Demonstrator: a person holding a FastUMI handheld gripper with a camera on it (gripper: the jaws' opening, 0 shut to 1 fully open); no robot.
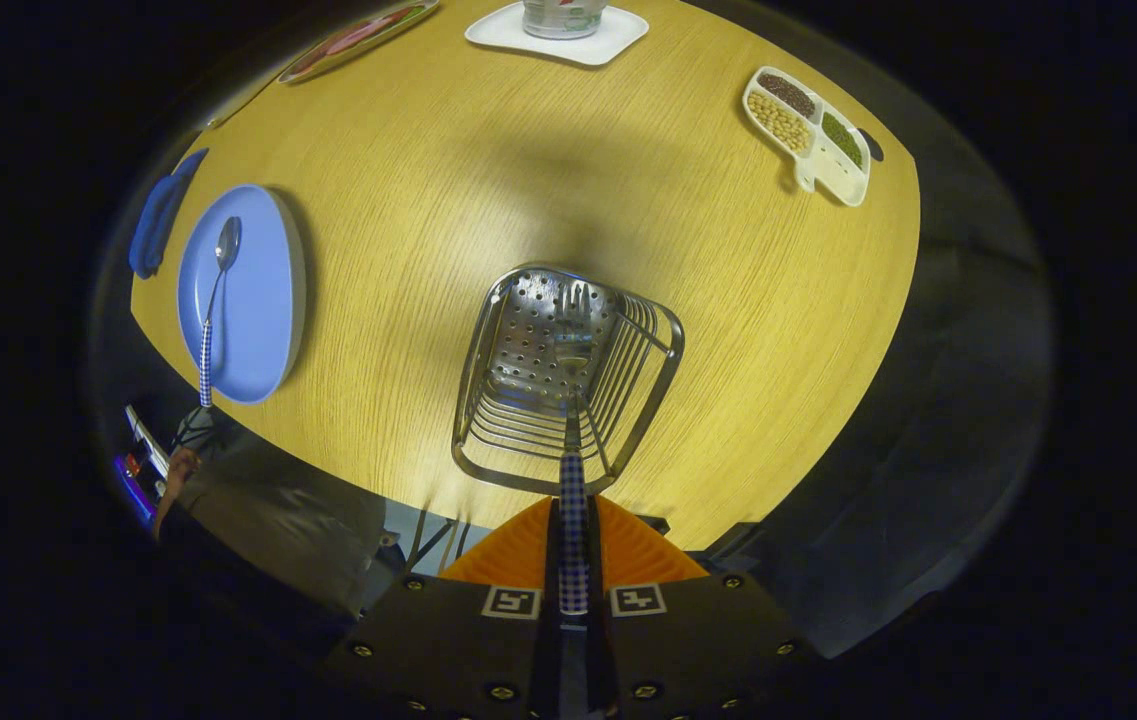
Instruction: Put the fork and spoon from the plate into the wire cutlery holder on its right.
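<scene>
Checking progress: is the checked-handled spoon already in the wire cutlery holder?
No, the checked-handled spoon lies on the blue plate, left of the wire cutlery holder.

No words, brand names or numbers can be read anywhere here. The only signs are two square black-and-white coded markers on the body of the gripper, one on each side of the checked handle of the fork that its fingers clamp; they carry block patterns, not letters. The fork's handle and the handle of the spoon bear a plain check pattern with no writing. A label on the container beyond the tabletop's middle is too blurred to make out.
</scene>
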